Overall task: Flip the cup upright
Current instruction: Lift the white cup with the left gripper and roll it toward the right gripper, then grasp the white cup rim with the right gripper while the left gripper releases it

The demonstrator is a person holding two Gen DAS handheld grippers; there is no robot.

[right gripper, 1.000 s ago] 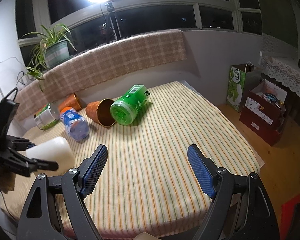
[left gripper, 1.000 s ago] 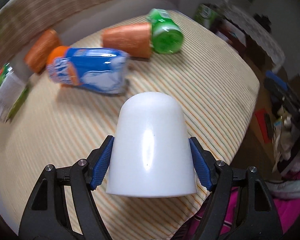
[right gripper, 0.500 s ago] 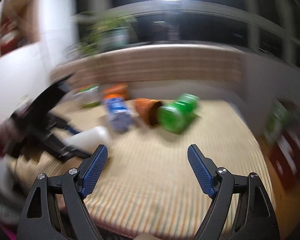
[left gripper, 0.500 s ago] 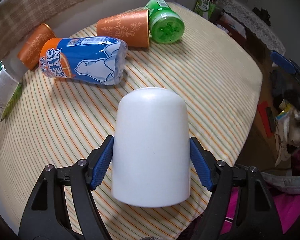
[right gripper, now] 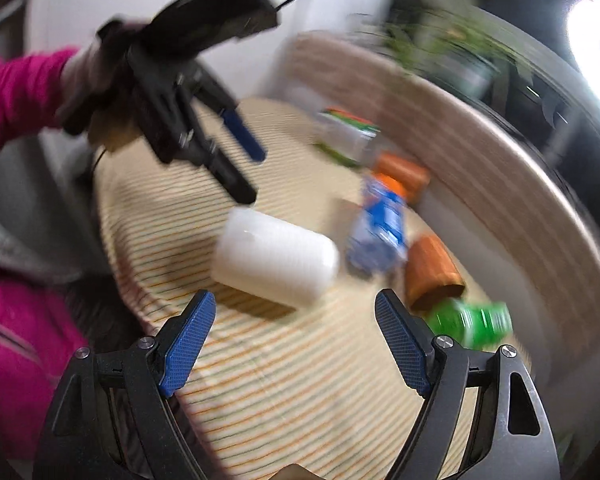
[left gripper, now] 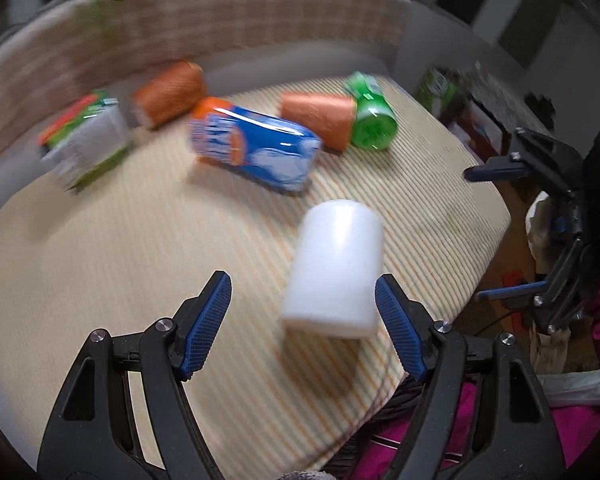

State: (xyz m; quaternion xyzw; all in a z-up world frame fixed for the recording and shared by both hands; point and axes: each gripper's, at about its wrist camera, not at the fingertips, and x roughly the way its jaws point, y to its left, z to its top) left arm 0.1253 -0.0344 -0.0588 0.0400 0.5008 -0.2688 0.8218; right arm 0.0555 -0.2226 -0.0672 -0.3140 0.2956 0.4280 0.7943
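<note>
The white cup (left gripper: 336, 272) lies on its side on the striped tablecloth (left gripper: 140, 264), near the table's front edge. It also shows in the right wrist view (right gripper: 276, 258), blurred. My left gripper (left gripper: 303, 328) is open; the cup lies loose just ahead of it, toward the right finger. My right gripper (right gripper: 294, 344) is open and empty, with the cup a short way ahead of it. Each gripper shows in the other's view: the left one (right gripper: 236, 156) above the cup, the right one (left gripper: 496, 232) at the table's right edge.
Further back lie a blue and orange bottle (left gripper: 256, 148), two orange cups (left gripper: 320, 122) (left gripper: 168, 96), a green bottle (left gripper: 370, 124) and a carton (left gripper: 84, 140). A checked bench back (left gripper: 220, 16) runs behind the table. The table edge (left gripper: 484, 264) drops off to the right.
My left gripper has opened and let go of the white cup, which now lies on the cloth. The right gripper has swung round to face the cup. Both views are blurred by motion.
</note>
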